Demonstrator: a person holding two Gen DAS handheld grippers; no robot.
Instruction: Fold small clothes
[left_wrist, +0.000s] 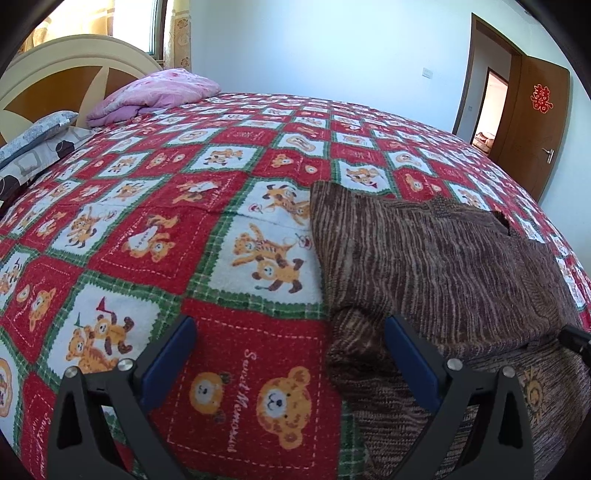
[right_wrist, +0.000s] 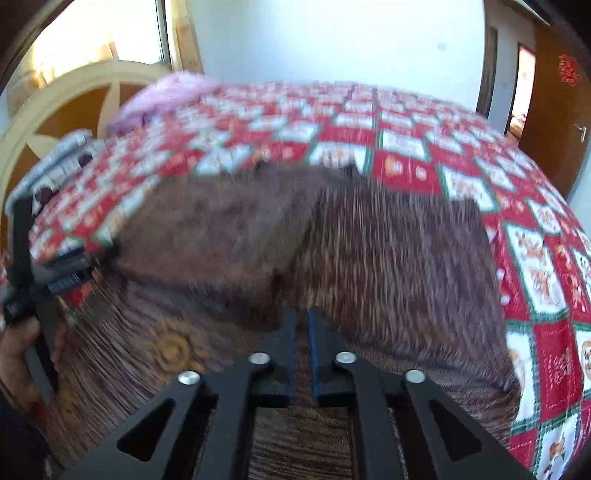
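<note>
A brown striped knit garment (left_wrist: 443, 266) lies on the bed, with its upper part folded over the lower part, which bears an orange sun emblem (left_wrist: 533, 391). My left gripper (left_wrist: 291, 328) is open wide at the garment's left edge; its right finger (left_wrist: 406, 354) is over the cloth and its left finger is over the blanket. In the blurred right wrist view the garment (right_wrist: 369, 258) fills the middle. Just above it, my right gripper (right_wrist: 302, 317) is open by a narrow gap, and I see nothing pinched between the pads. The left gripper (right_wrist: 66, 273) shows at the far left, held by a hand (right_wrist: 14, 350).
The bed is covered by a red, white and green bear-print blanket (left_wrist: 184, 229). A pink quilt (left_wrist: 155, 92) and grey pillows (left_wrist: 37, 140) lie by the headboard (left_wrist: 55, 74) at the far left. A brown door (left_wrist: 535, 122) stands open at the far right.
</note>
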